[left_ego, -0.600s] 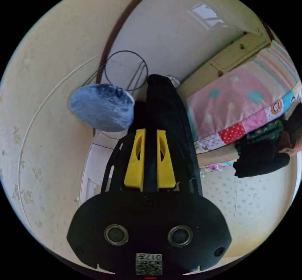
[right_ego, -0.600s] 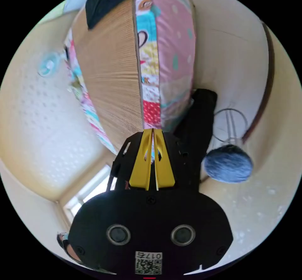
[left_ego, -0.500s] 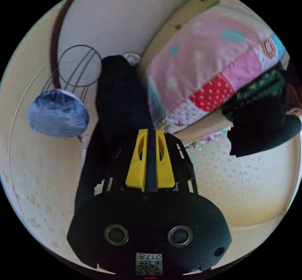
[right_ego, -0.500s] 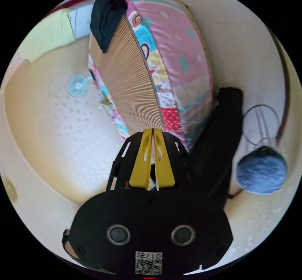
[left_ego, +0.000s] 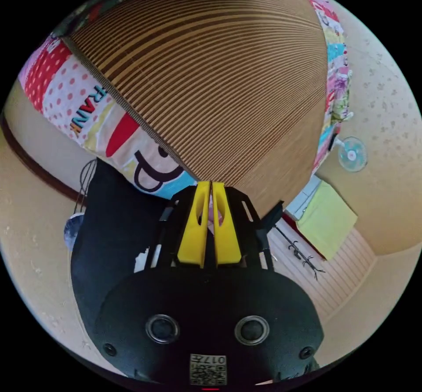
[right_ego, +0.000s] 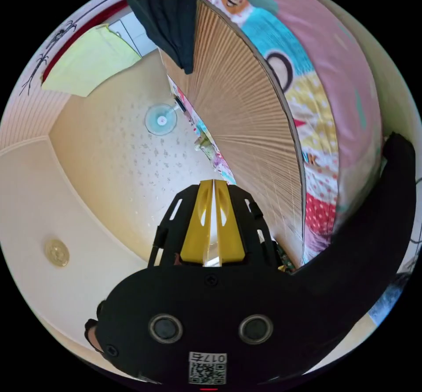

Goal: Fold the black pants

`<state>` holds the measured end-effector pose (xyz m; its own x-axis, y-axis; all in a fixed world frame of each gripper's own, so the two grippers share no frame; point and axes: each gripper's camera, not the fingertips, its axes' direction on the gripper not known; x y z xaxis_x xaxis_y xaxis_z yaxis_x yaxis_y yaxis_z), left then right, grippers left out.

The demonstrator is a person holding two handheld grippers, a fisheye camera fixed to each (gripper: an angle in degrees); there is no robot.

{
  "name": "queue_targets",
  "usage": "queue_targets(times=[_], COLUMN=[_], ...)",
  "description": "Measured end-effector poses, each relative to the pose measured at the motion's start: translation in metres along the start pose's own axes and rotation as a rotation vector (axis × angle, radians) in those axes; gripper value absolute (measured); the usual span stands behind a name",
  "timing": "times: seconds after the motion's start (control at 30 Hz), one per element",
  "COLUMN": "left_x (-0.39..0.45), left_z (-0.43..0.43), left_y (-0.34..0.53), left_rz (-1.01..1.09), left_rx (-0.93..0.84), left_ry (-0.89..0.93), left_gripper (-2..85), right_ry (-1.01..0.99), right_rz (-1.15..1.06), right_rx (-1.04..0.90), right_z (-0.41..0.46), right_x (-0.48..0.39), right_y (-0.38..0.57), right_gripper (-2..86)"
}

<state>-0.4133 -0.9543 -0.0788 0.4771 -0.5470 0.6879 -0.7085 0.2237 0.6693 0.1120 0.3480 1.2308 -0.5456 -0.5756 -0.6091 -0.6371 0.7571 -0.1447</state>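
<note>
Hanging beside left gripper [left_ego: 211, 187] — black pants [left_ego: 112, 229], near striped mat [left_ego: 228, 79]

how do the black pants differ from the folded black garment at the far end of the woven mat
The long black pants sit off the mat, alongside the pink patchwork quilt. The folded black garment rests on the far end of the striped woven mat. The pants stretch out as one loose, unfolded length, while the garment is stacked in neat layers. Both are plain black cloth.
</note>
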Motion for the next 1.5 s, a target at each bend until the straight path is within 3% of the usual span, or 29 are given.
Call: queue_targets(times=[0.07, 0.23, 0.43, 0.7, 0.97, 1.07, 1.13, 1.33, 1.5], left_x=[-0.002, -0.029, -0.082, -0.063, -0.024, -0.013, -0.005, 0.045, 0.110], left_z=[0.001, 0.015, 0.017, 0.037, 0.063, 0.067, 0.071, 0.078, 0.081], left_y=[0.009, 0.077, 0.159, 0.204, 0.199, 0.193, 0.185, 0.146, 0.123], left_rz=[0.062, 0.005, -0.246, -0.236, -0.135, -0.089, -0.051, 0.196, 0.501], left_rx=[0.042, 0.096, 0.250, 0.262, 0.227, 0.247, 0.250, 0.167, 0.075], left_ry=[0.129, -0.170, -0.075, -0.169, -0.207, -0.162, -0.091, -0.100, -0.173], left_gripper=[-1.0, -1.0, -1.0, -1.0, -1.0, -1.0, -1.0, -1.0, -0.9], right_ry=[-0.060, -0.281, -0.372, -0.220, -0.288, -0.560, -0.678, -0.430, -0.390], right_rz=[0.012, 0.032, -0.051, 0.075, 0.099, -0.129, -0.335, -0.748, -1.138], right_rx=[0.062, 0.383, 0.599, 0.673, 0.660, 0.545, 0.361, -0.194, -0.557], right_z=[0.001, -0.017, -0.012, 0.025, 0.060, 0.080, 0.106, 0.195, 0.263], right_x=[0.001, 0.010, -0.016, -0.007, 0.072, 0.099, 0.094, 0.014, -0.048], right_y=[-0.015, -0.062, -0.136, -0.207, -0.232, -0.256, -0.270, -0.242, -0.150], right_gripper=[1.9, 4.5, 9.4, 8.3, 3.7, 2.4, 1.8, 1.2, 1.1])
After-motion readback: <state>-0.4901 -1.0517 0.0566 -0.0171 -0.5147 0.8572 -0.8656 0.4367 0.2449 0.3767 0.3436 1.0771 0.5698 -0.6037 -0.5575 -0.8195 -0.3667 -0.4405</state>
